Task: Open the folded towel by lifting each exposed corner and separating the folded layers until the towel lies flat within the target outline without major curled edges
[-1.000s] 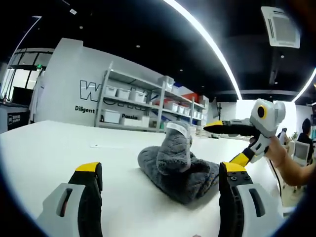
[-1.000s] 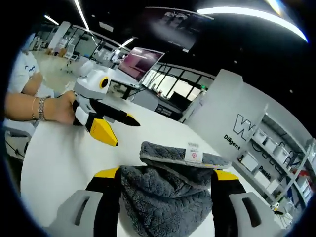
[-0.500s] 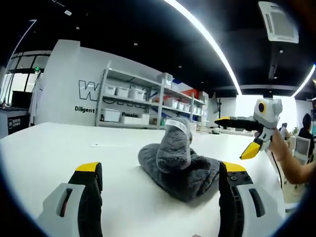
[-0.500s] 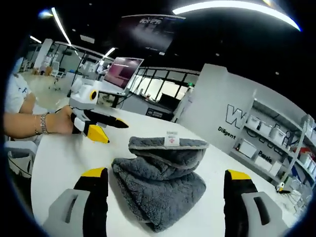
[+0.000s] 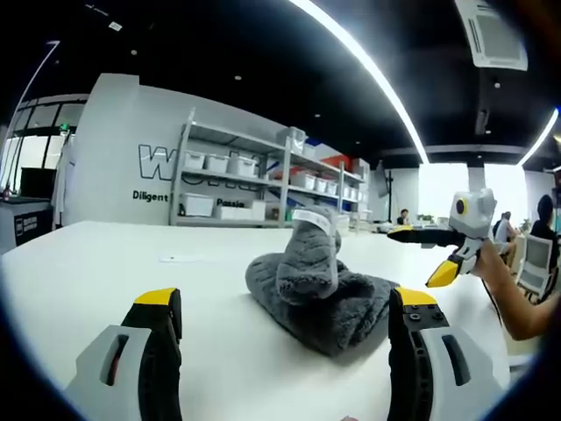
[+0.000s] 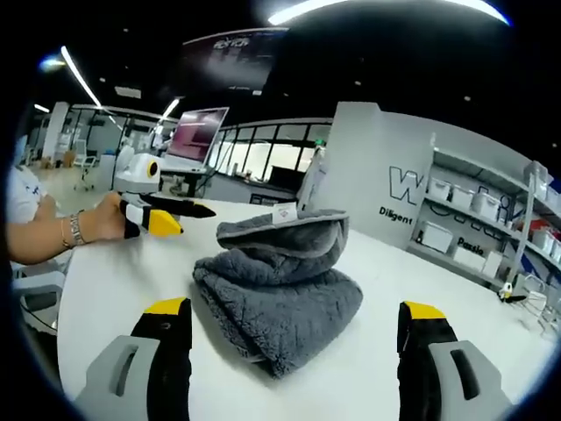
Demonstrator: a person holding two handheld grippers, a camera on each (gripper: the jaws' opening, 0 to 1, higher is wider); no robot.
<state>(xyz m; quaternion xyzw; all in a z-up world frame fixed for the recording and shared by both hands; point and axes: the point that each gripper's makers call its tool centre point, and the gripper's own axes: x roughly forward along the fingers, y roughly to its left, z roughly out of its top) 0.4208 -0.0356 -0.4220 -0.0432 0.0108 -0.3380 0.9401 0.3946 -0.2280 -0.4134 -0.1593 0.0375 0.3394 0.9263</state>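
While nothing is gripped, both tools sit off the cloth.
left gripper (image 5: 280, 320): jaws spread wide, empty, near the bundle's front.
grey towel (image 5: 317, 285): bunched in a lump on the white table (image 5: 79, 263), one fold standing up with white label (image 5: 314, 218) on top.
right gripper (image 6: 294, 338): jaws wide apart, empty, towel (image 6: 276, 285) just ahead.
step: probably pinch the raised labelled corner (image 6: 282, 213) at its edge, single layer only, peel outward low and slow.
outline: cannot tell.
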